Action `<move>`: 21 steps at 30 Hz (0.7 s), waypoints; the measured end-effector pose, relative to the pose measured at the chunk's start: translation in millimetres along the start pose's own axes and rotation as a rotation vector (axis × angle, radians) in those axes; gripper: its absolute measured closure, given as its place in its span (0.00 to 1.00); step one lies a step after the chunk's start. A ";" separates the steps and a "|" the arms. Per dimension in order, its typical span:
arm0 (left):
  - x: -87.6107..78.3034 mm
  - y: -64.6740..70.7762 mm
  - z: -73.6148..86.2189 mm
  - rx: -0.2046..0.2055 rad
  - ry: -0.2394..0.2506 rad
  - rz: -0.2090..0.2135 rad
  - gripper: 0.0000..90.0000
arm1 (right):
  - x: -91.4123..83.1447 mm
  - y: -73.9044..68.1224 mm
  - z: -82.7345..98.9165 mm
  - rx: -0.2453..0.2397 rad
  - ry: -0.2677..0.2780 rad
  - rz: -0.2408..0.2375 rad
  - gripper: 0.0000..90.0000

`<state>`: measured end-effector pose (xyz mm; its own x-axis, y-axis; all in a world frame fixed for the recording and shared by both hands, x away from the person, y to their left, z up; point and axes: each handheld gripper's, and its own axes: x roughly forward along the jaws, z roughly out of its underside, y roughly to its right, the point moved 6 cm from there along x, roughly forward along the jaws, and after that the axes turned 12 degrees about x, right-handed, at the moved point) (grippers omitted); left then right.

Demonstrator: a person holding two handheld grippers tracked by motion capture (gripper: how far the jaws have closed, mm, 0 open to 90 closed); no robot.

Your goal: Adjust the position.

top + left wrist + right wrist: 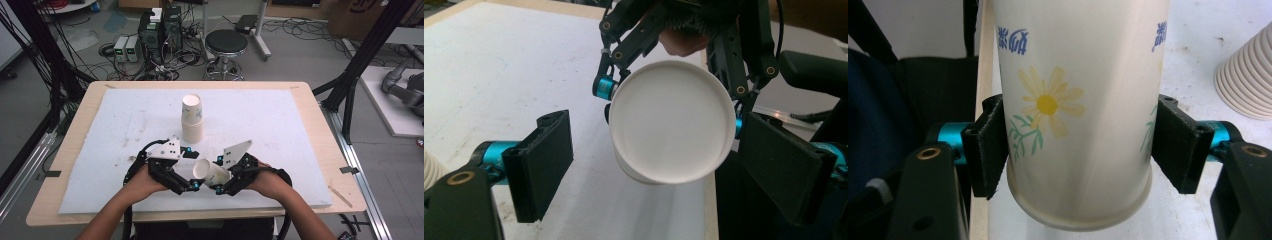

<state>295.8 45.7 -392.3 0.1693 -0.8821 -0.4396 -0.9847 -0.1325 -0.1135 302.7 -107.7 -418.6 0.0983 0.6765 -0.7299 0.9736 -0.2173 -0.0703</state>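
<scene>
High view | right hand-held gripper [218, 181] clamps paper cup [210, 172], tilted

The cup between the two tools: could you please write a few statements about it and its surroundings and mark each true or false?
1. The right tool grips the cup by its sides. True.
2. The cup stands upright on the table. False: it is held on its side above the mat, its mouth toward the left tool.
3. The left tool is shut on the cup. False: it is open, jaws either side of the rim.
4. A stack of cups stands farther back on the mat. True.
5. The cup bears a yellow flower. True.
</scene>
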 end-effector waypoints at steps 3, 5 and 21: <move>3.3 -0.4 -0.1 0.014 -0.035 0.017 0.17 | 1.7 -0.6 -1.9 -0.022 -0.037 0.013 0.34; 5.4 -0.1 0.5 0.021 -0.054 0.025 0.17 | 2.8 -1.0 -3.2 -0.038 -0.063 0.025 0.34; 15.2 1.2 2.9 0.034 -0.113 0.069 0.29 | 6.9 -3.0 -7.1 -0.066 -0.173 0.037 0.34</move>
<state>297.4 33.5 -401.7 0.1066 -0.8316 -0.5451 -0.9925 -0.0561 -0.1085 301.9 -97.4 -418.6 0.1034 0.5368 -0.8373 0.9819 -0.1894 -0.0001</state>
